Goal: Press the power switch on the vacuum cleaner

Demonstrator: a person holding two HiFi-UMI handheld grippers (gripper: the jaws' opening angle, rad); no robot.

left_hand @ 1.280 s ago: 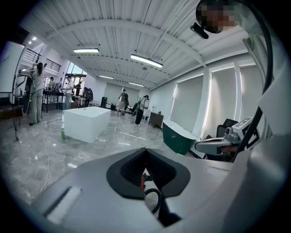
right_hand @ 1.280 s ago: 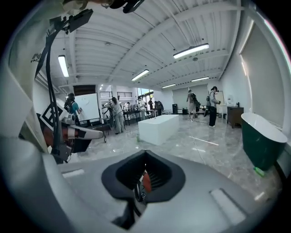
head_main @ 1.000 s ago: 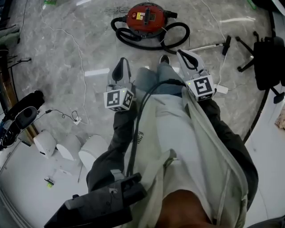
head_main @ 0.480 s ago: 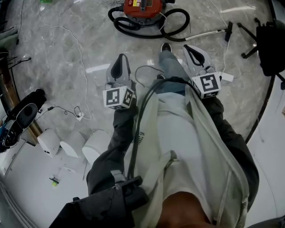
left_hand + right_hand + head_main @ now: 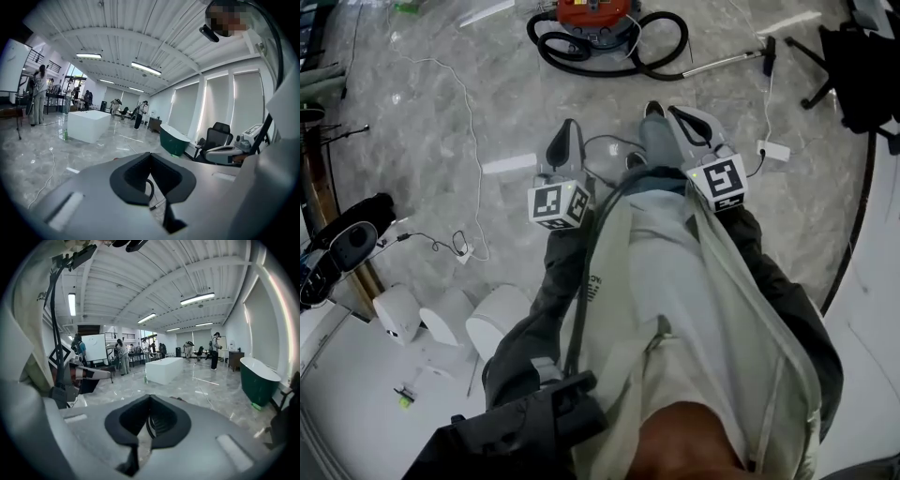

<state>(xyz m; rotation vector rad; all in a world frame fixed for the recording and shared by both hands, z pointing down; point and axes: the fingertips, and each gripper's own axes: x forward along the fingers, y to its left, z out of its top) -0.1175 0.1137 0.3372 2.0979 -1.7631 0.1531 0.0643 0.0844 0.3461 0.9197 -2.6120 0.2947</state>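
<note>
"What's moved?"

"The vacuum cleaner [image 5: 592, 11] has slid up to my head view's top edge, still well ahead of both fingertips. Left gripper [image 5: 568, 124] and right gripper [image 5: 675, 112] are pressed closed on nothing."

"Meaning?"

"I'm still approaching, I'd say. The switch is unreached."

The grey marble floor [image 5: 422, 84] is carrying a red vacuum cleaner [image 5: 592, 9] with its black hose [image 5: 682, 37] coiling around it, a metal wand [image 5: 727, 63], a trailing white cable [image 5: 472, 141], a white adapter [image 5: 772, 150], a black office chair [image 5: 862, 75] and white rounded units [image 5: 497, 323].
</note>
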